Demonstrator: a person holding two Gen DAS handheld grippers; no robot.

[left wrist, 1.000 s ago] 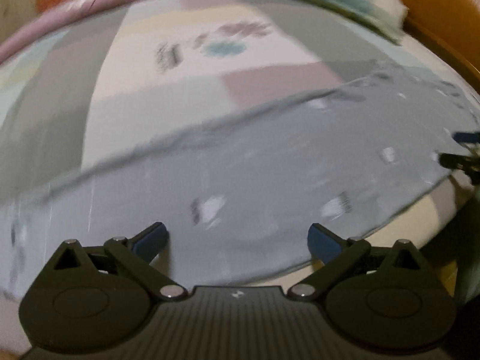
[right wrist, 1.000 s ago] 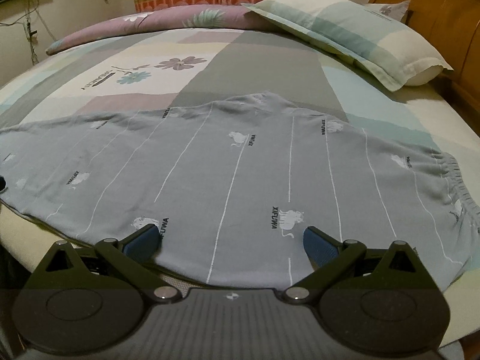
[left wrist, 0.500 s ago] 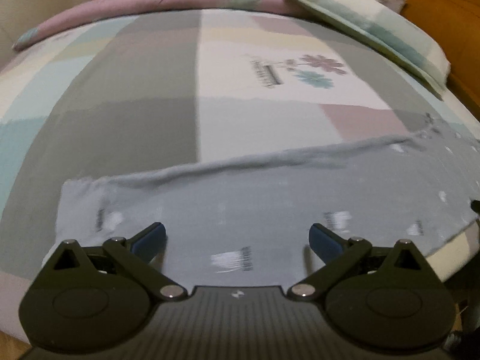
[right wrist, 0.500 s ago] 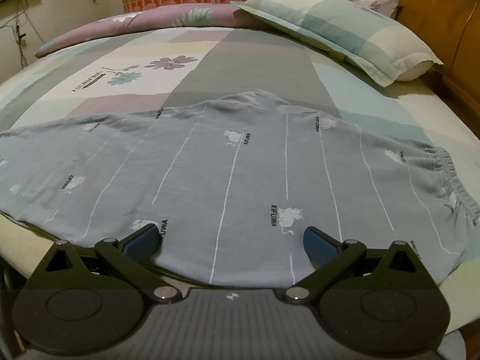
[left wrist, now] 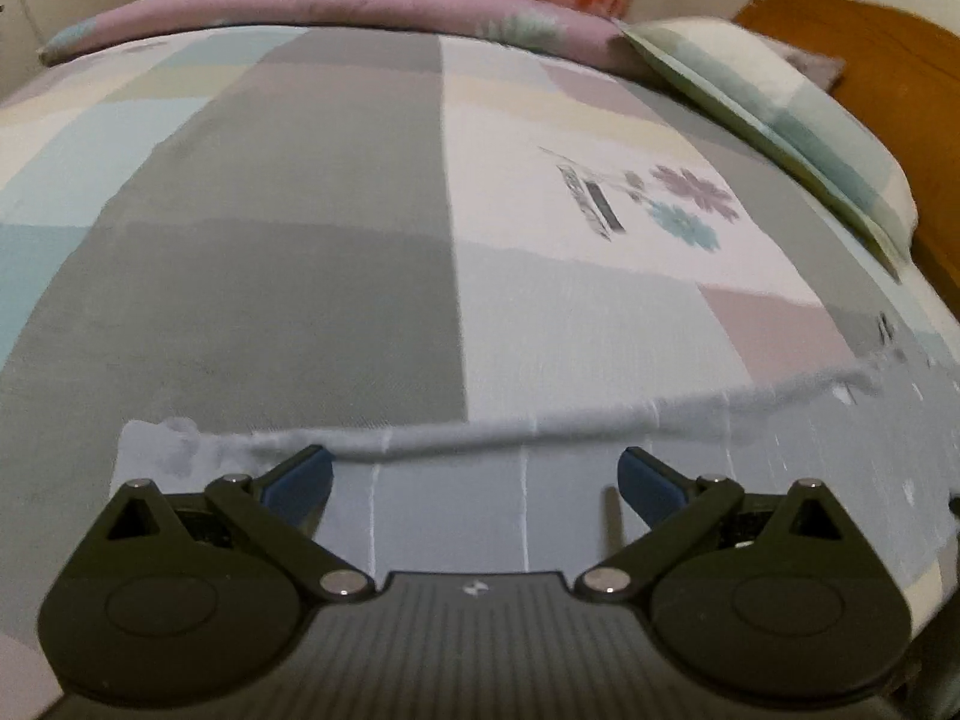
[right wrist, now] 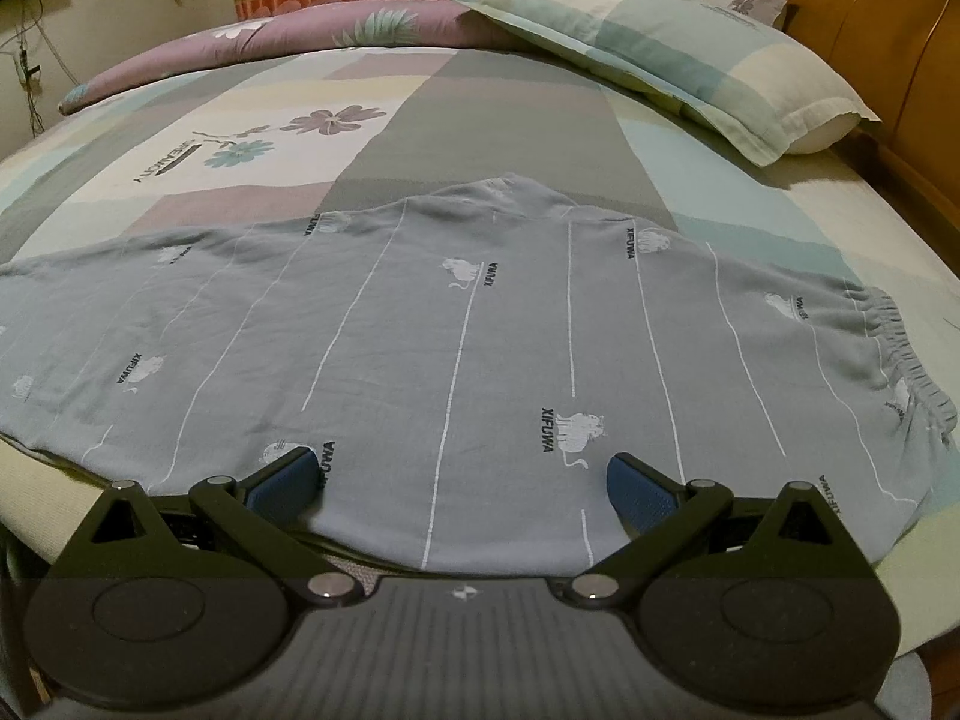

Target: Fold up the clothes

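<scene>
While the grey trousers [right wrist: 456, 348] lie spread flat across the near edge of the bed [right wrist: 492, 120], waistband toward the pillow [right wrist: 660, 48], both tools stand ready. Left gripper [left wrist: 474, 474]: jaws wide, holding nothing, over the leg-cuff end farthest from the pillow. Right gripper [right wrist: 462, 480]: jaws wide, empty, over the seat. Judged stage: pre-grasp. Next move calls for closing on the near hem edges.

I am looking at grey trousers [right wrist: 456, 354] showing thin white stripes and white animal prints, lying on a bedsheet [right wrist: 498, 120] patched in grey, mauve, cream and pale blue, and my fingers [right wrist: 282, 480] are wearing blue pads.
</scene>
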